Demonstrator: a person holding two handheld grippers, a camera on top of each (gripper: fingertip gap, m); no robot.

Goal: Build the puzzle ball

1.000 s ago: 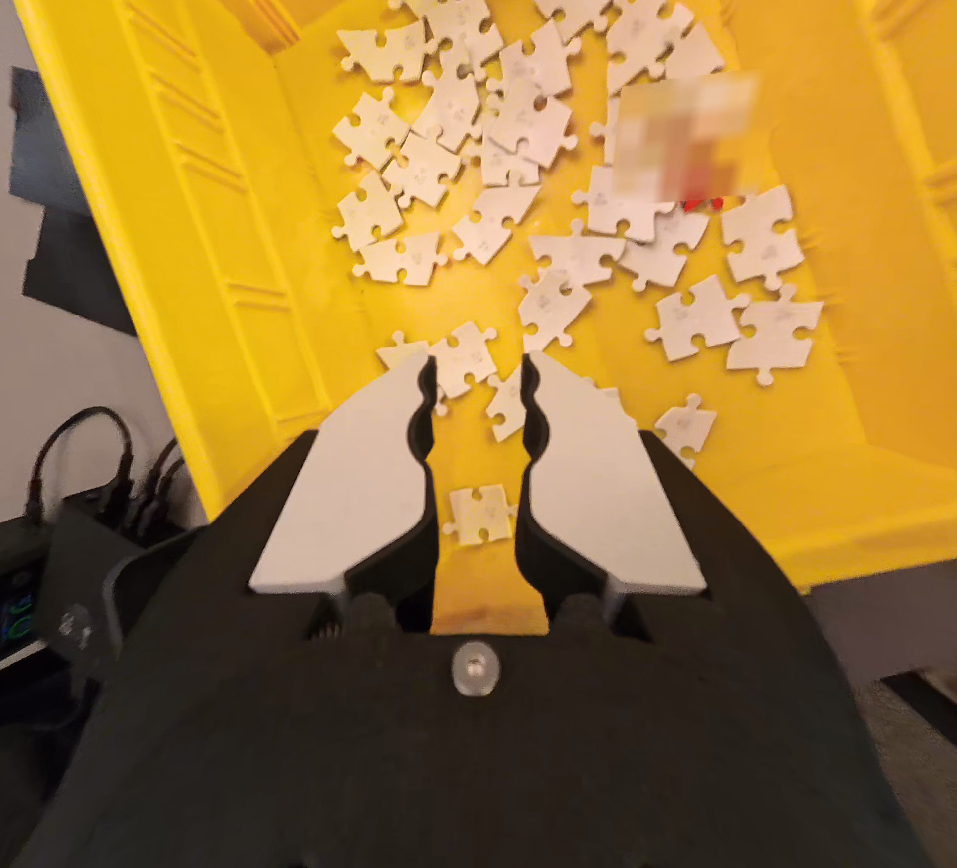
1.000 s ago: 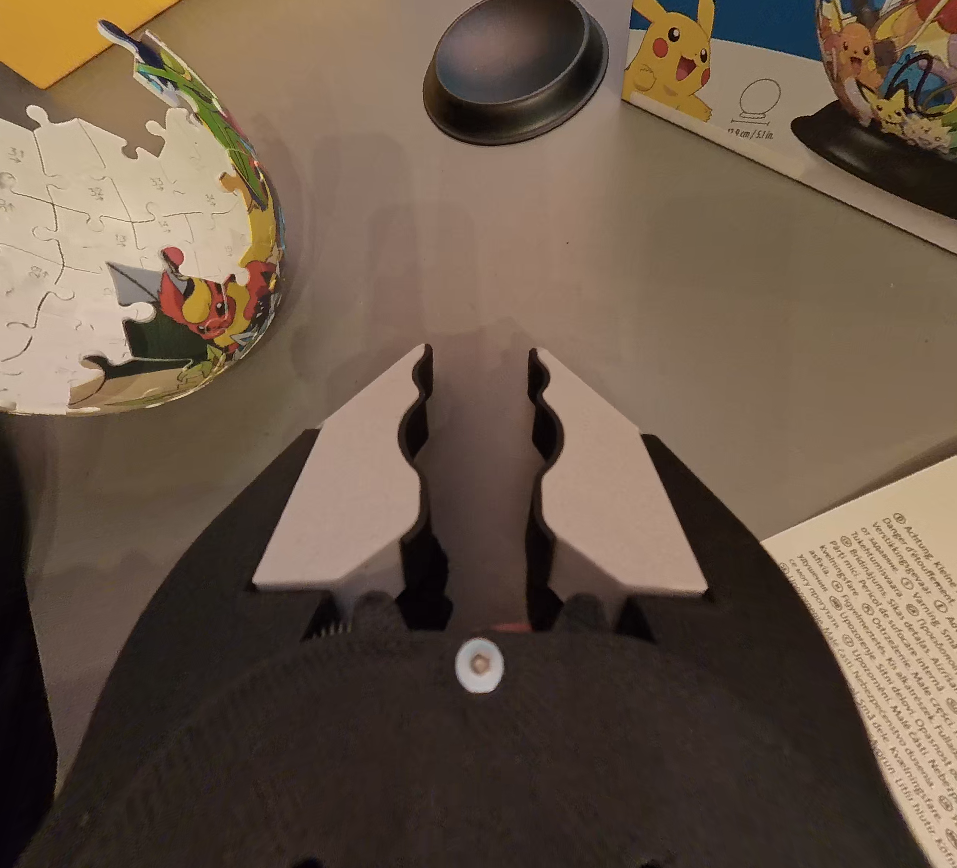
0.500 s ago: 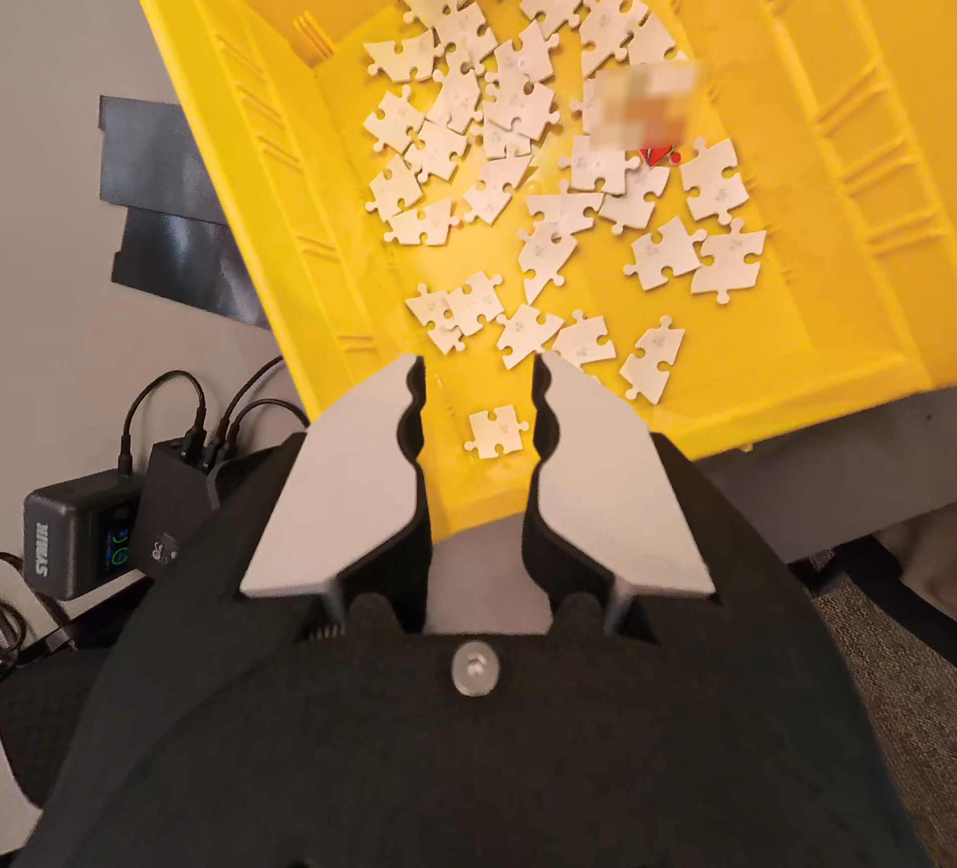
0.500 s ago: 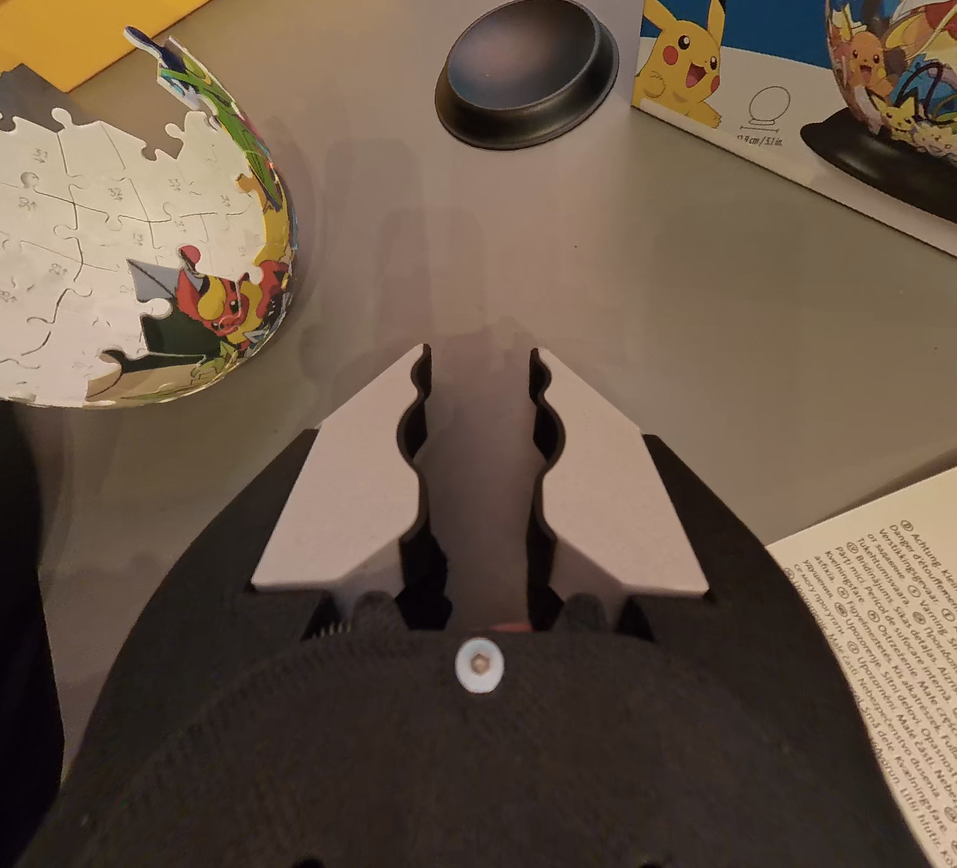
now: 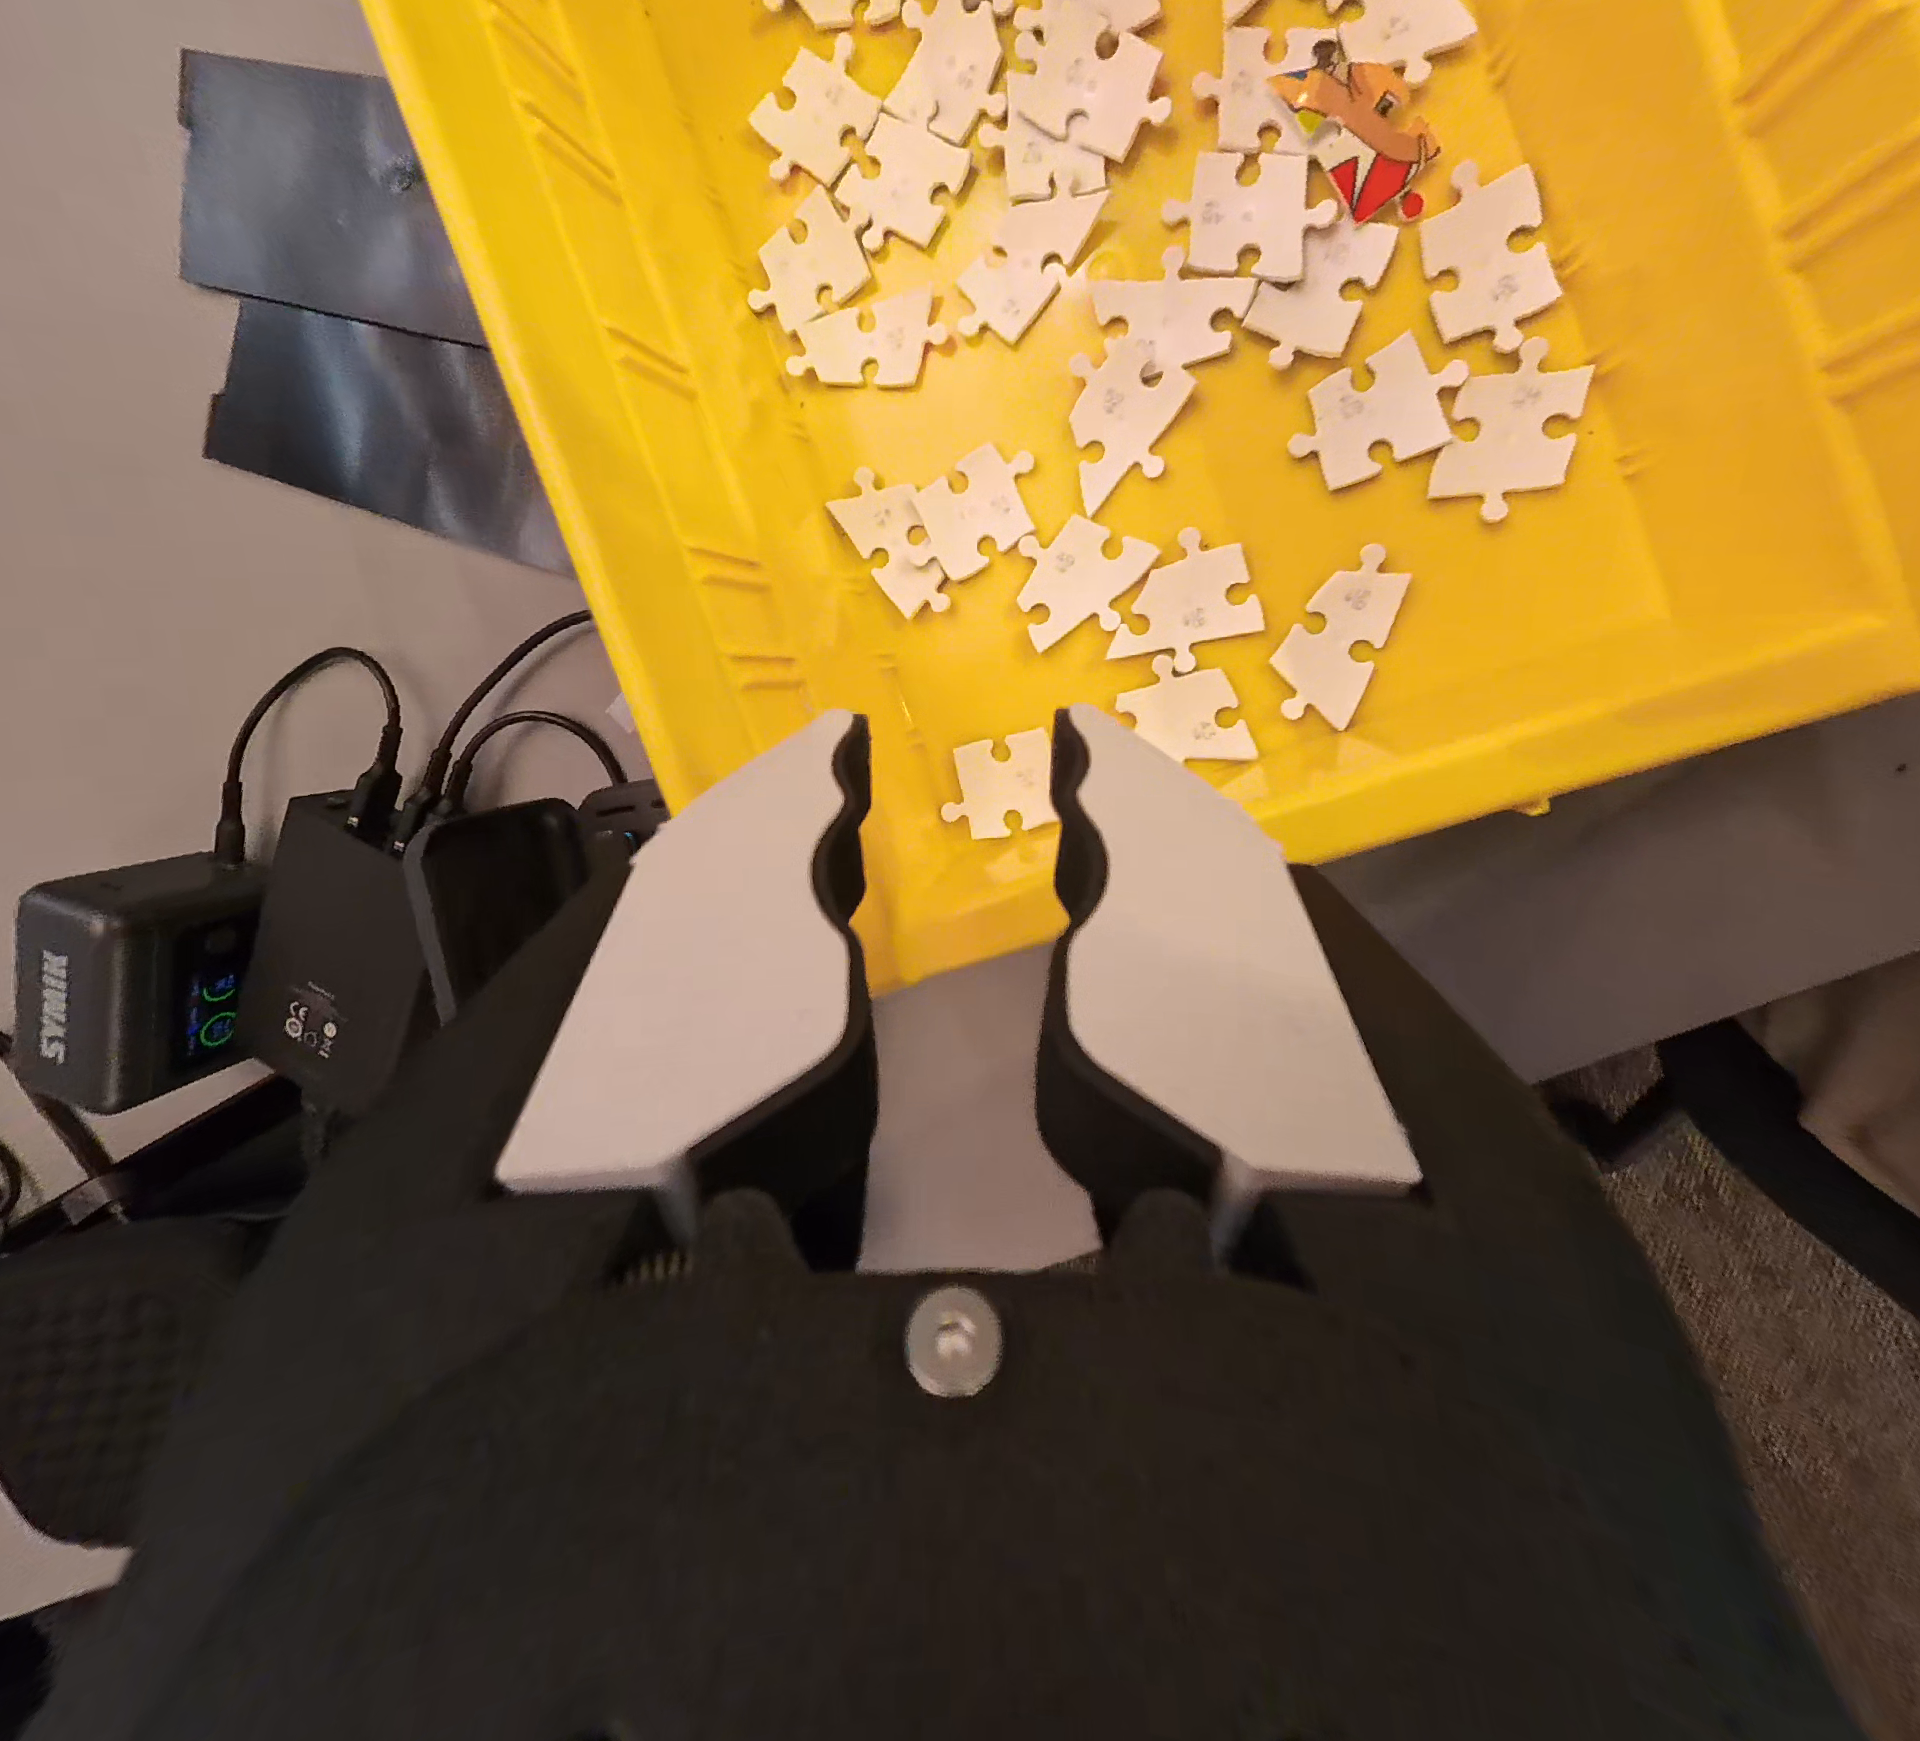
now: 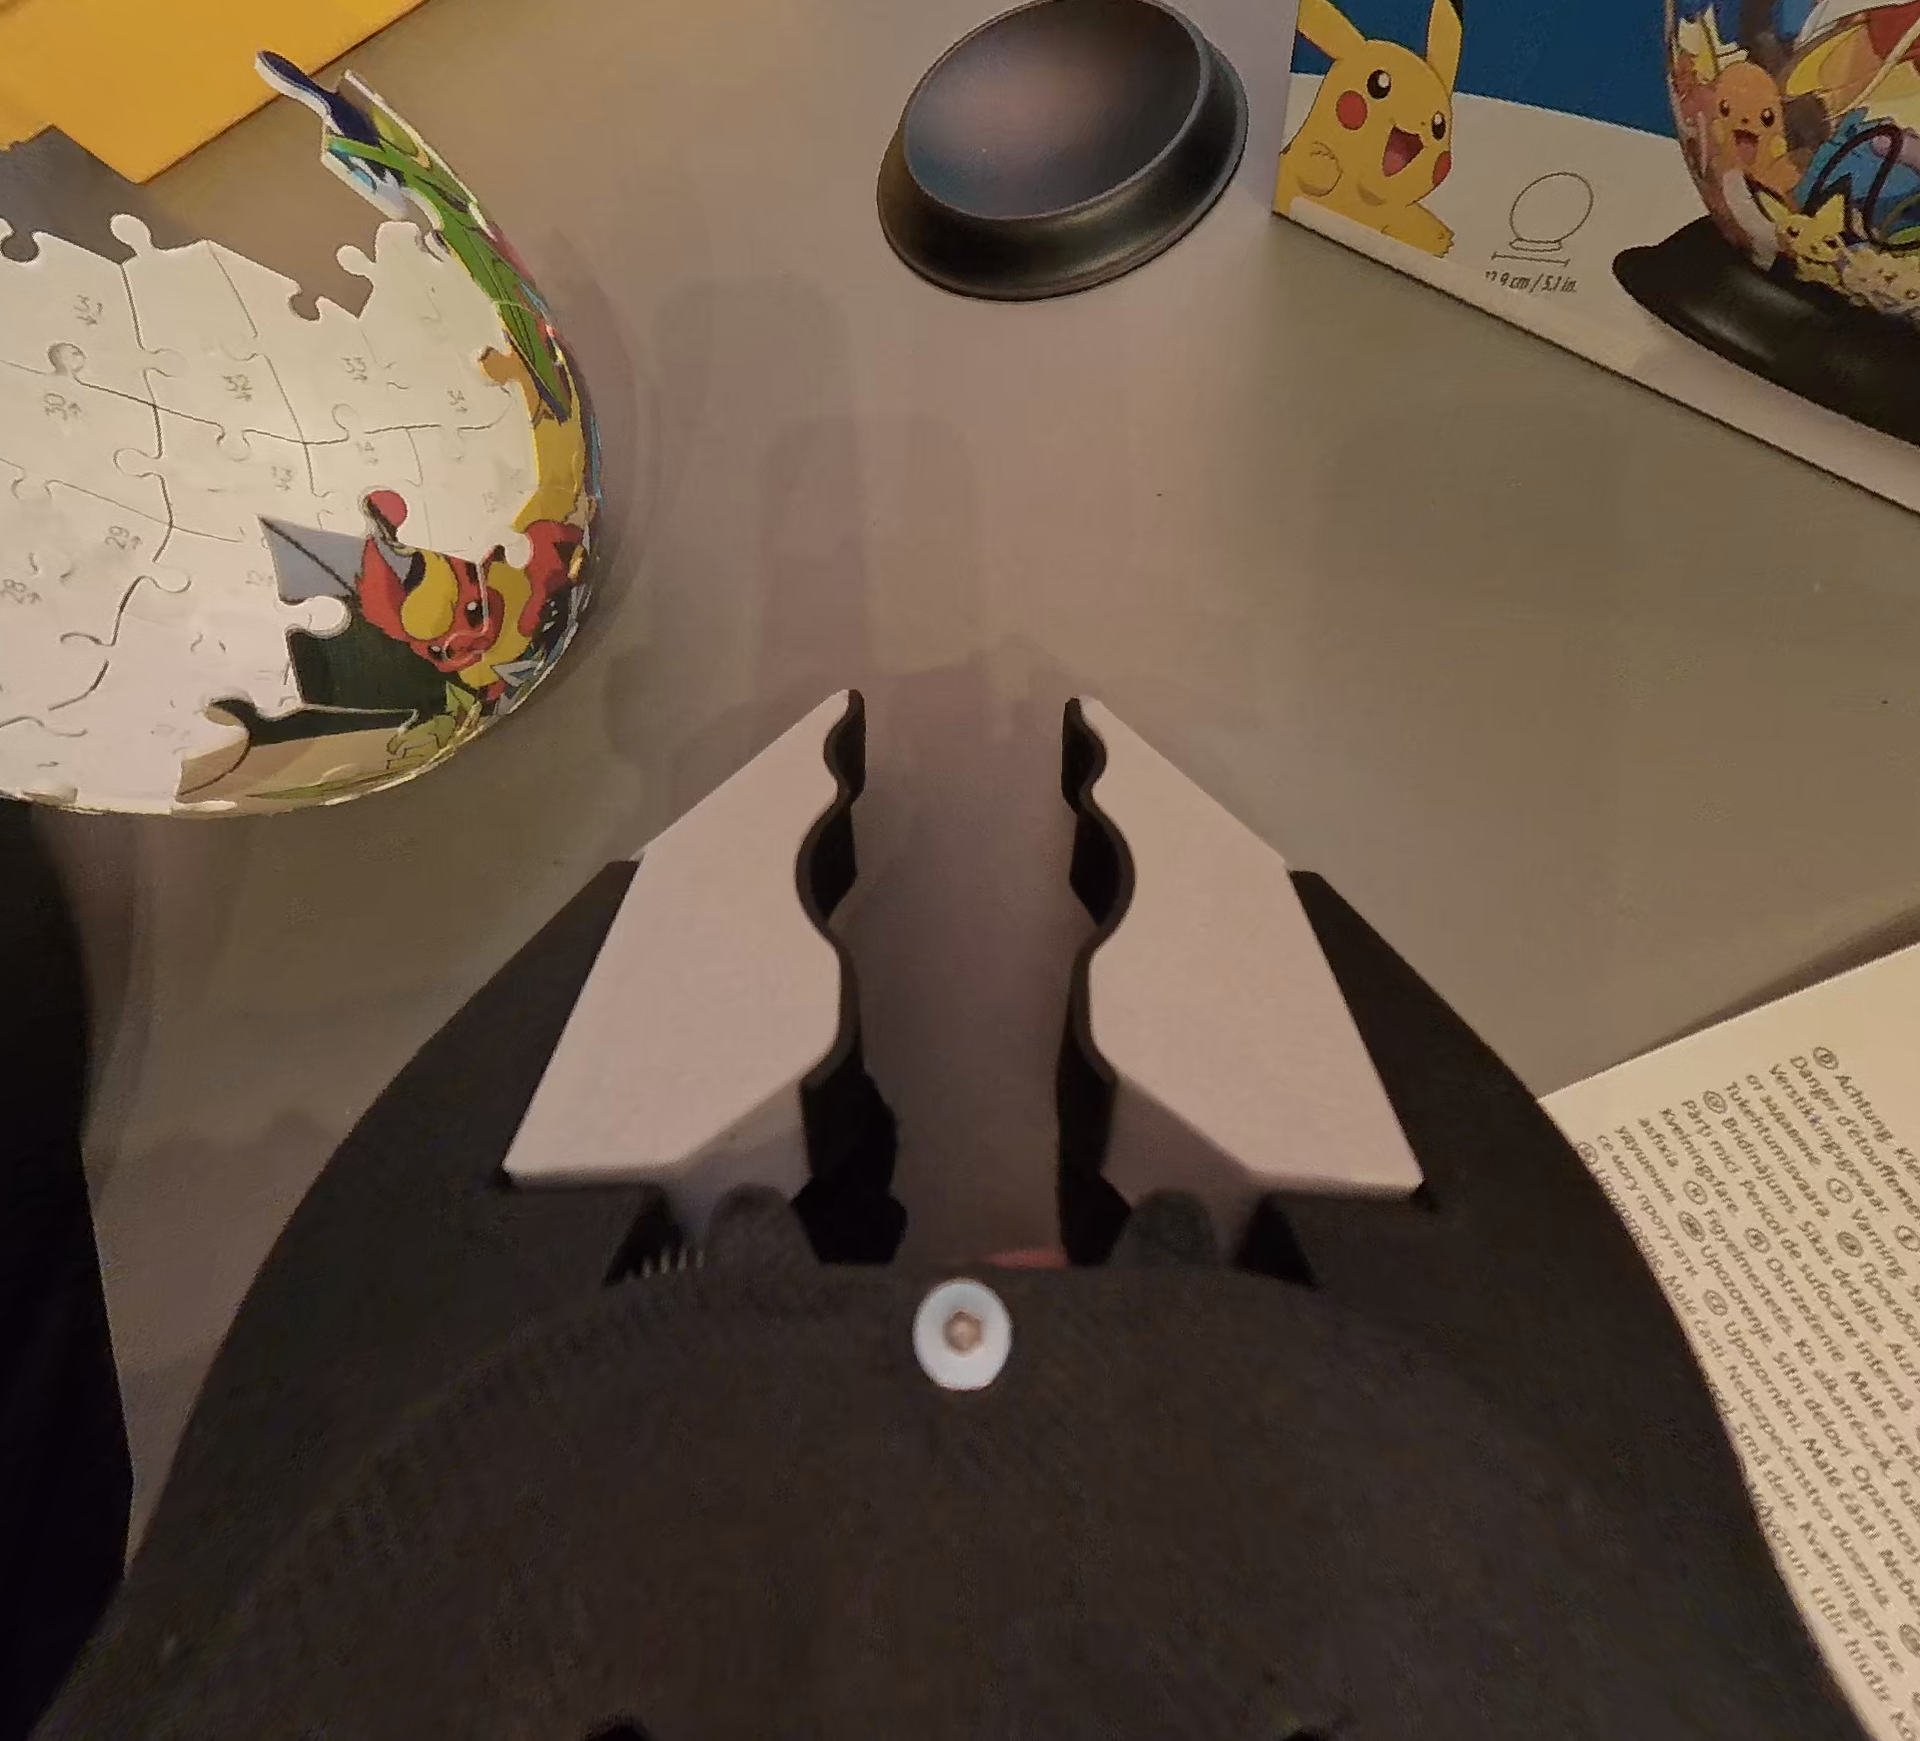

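left gripper [image 5: 956, 730]: jaws apart, empty, lower centre.
right gripper [image 6: 961, 704]: parted, holding nothing.
loose pieces [image 5: 1132, 237]: in yellow bin [image 5: 582, 257], upper frame; light, thin, likely slippery; pinch edges.
half-built ball [image 6: 270, 486]: left edge; fragile shell, probably.

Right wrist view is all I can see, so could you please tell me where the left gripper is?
Observer: The left gripper hovers over the near edge of a yellow bin.
Operator: Thank you. What is inside that bin?
Observer: Many loose puzzle pieces, nearly all white side up; one printed piece shows its colours.
Operator: Is the left gripper holding any?
Observer: No, its jaws are open and empty; one white piece lies on the bin floor in line with the gap.
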